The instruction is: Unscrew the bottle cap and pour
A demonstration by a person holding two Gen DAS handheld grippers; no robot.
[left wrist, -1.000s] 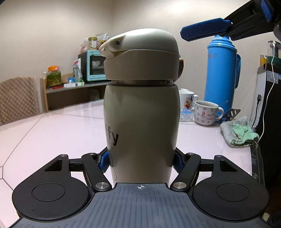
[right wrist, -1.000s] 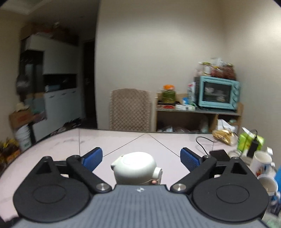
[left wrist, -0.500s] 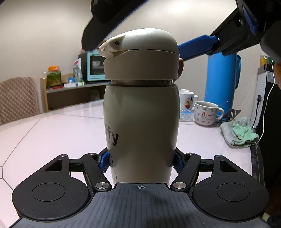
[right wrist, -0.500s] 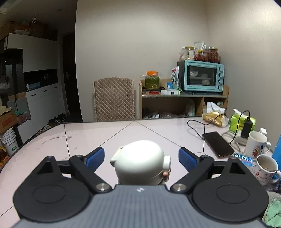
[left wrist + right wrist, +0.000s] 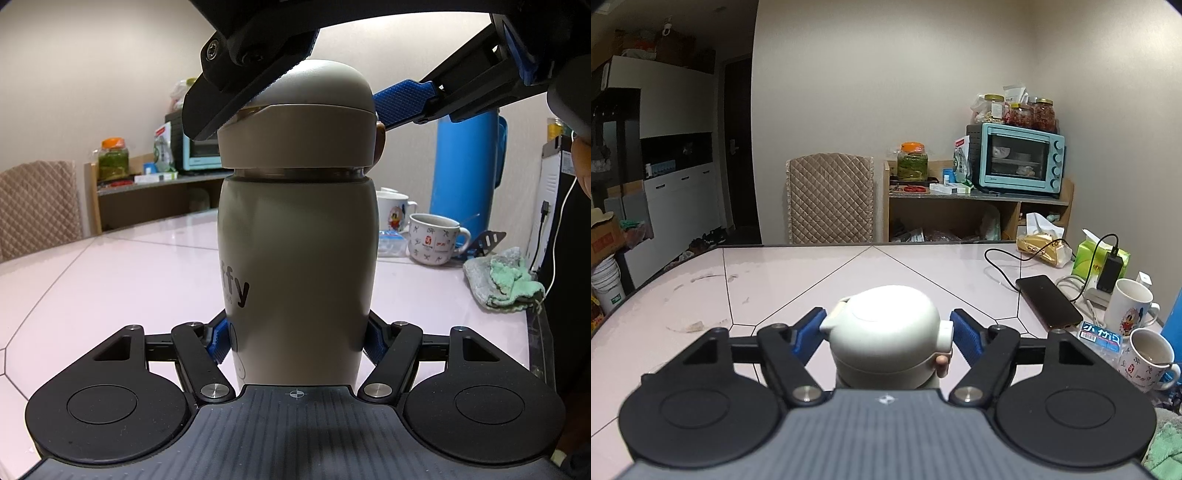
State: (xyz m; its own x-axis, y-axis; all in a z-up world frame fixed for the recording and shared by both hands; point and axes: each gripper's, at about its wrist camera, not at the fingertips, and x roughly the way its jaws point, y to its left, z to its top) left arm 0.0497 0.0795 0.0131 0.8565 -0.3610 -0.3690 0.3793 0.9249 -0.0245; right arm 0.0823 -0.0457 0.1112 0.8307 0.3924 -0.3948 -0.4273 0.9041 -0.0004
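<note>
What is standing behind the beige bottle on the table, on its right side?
Behind the beige bottle stand two mugs and a blue thermos. The bottle covers part of the rear mug, and the right gripper covers the thermos top.

Blue thermos, mugs, toaster oven
</note>
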